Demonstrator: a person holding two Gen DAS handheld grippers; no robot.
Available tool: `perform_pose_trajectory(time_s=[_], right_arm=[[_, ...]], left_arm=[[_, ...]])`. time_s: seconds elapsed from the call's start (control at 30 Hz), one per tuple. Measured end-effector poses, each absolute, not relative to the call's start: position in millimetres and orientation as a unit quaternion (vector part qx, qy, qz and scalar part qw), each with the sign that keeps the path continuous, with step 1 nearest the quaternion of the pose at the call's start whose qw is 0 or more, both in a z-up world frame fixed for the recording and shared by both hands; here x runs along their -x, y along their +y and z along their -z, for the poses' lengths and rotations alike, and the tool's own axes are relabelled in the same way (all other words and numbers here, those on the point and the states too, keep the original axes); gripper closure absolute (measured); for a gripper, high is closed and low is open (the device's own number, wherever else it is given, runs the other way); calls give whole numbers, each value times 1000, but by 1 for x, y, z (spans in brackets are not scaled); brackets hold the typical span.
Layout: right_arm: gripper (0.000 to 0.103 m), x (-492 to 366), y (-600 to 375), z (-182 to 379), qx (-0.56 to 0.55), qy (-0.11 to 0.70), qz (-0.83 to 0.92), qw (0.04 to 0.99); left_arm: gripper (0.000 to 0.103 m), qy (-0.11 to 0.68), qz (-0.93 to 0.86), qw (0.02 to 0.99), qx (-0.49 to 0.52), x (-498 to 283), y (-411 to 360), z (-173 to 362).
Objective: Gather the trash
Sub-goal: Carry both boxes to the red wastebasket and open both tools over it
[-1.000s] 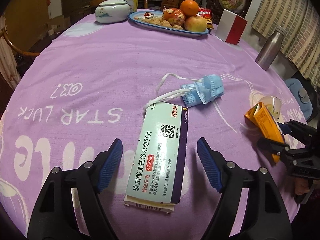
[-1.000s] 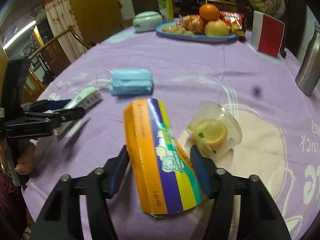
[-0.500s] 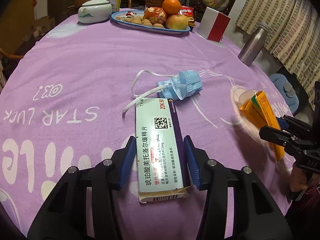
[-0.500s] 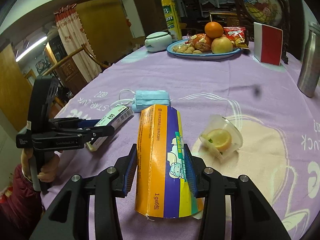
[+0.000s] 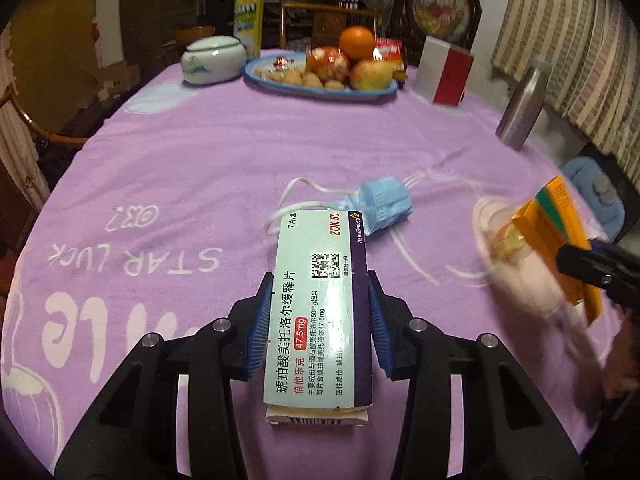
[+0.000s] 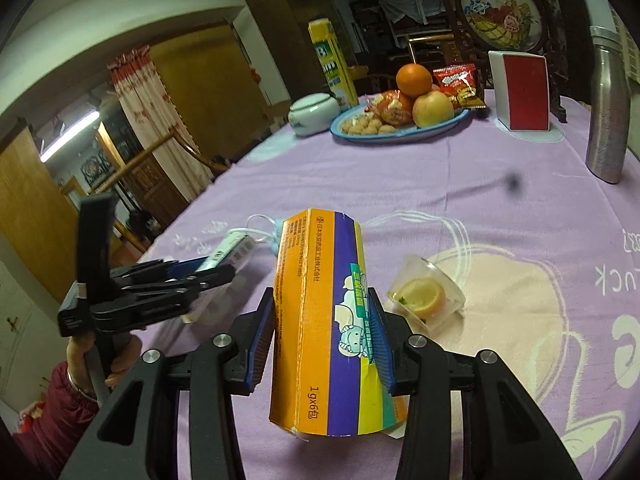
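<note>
My left gripper [image 5: 318, 322] has just been closing and its blue pads [image 5: 259, 326] now press both long sides of the pale green medicine box [image 5: 320, 304], which I hold clear of the purple tablecloth [image 5: 192, 168] with its printed face up and its far end pointing at the crumpled blue face mask [image 5: 382, 210]. The mask lies on the cloth just beyond the box, its white ear loops trailing to the left and right. My right gripper [image 6: 324, 338] is clamped on the orange, purple and yellow sachet carton [image 6: 320, 320], the pads squeezing its sides so that the carton bows a little (its near end looks torn open), and it too is lifted off the cloth. Just right of the carton a clear plastic cup [image 6: 430, 294] lies tipped on its side on the tablecloth with a lemon piece [image 6: 420, 294] inside. At the far side of the table stand a blue plate [image 6: 400, 130] of fruit and snacks, a white lidded jar [image 6: 314, 110], a red and white box [image 6: 524, 92] and a steel bottle [image 6: 608, 108] at the far right edge. In the right wrist view a hand [image 6: 116, 356] in a dark red sleeve grips the left tool's handle.
</note>
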State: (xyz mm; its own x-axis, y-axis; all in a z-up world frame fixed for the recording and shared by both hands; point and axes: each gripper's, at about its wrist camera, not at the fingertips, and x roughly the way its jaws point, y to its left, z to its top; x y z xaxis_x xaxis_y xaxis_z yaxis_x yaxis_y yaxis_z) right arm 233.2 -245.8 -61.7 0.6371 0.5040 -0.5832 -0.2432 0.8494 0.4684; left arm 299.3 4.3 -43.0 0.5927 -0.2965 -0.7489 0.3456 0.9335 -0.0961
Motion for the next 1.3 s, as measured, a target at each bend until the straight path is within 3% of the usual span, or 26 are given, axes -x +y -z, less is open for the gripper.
perform_pose_trajectory(time_s=[0.3,0.8,1.0,1.3], right_arm=[[59,-192,-251,35,-211,334,-256,882],[59,-114,-230,-23,-213,291,-335,870],[59,-100,-197,-39,-197,293,-374,858],[59,-102,-116,-39,-161,332,-420,829]], left_arm=[[59,373,177,910,13,-231,45,-20],[59,319,139,936,52,-96,120,-63],[59,328,76,939,64,-50,172,-49],[58,389,-28,913,116,-7,276,20]])
